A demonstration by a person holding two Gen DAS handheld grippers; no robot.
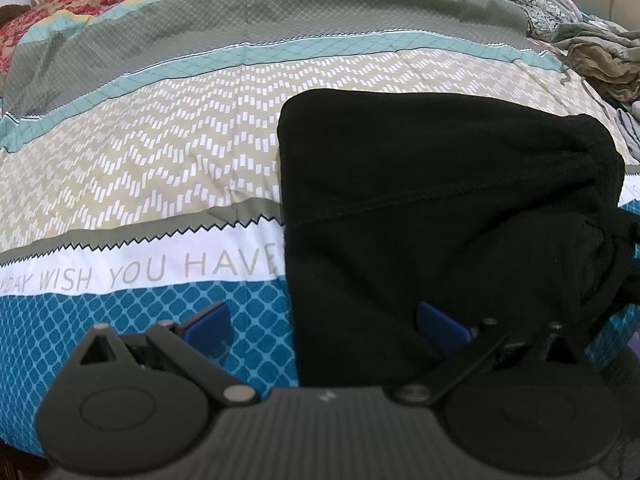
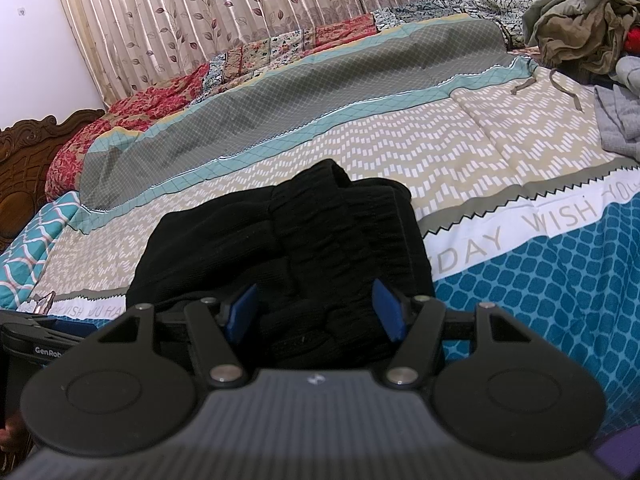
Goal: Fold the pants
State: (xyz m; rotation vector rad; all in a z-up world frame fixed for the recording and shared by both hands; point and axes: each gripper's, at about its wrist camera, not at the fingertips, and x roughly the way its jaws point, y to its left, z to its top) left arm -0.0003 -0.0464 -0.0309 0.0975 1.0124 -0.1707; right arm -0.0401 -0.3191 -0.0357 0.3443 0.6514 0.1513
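Note:
The black pants (image 1: 440, 200) lie folded into a compact block on the patterned bedspread (image 1: 140, 168). My left gripper (image 1: 324, 324) is wide open low over the pants' near left corner. One blue pad (image 1: 208, 322) sits over the bedspread and the other over the black cloth. In the right wrist view the pants (image 2: 248, 232) show their gathered elastic waistband (image 2: 344, 216) toward me. My right gripper (image 2: 316, 312) straddles that bunched near end. Its blue pads (image 2: 244, 312) stand apart, with cloth between them but no visible squeeze.
A heap of olive and grey clothes (image 2: 580, 20) lies at the far right of the bed, with a drawstring (image 2: 560, 80) trailing out. A red floral quilt (image 2: 140, 108), curtain (image 2: 240, 20) and carved wooden headboard (image 2: 28, 160) are behind. The left tool's casing (image 2: 40, 344) shows at lower left.

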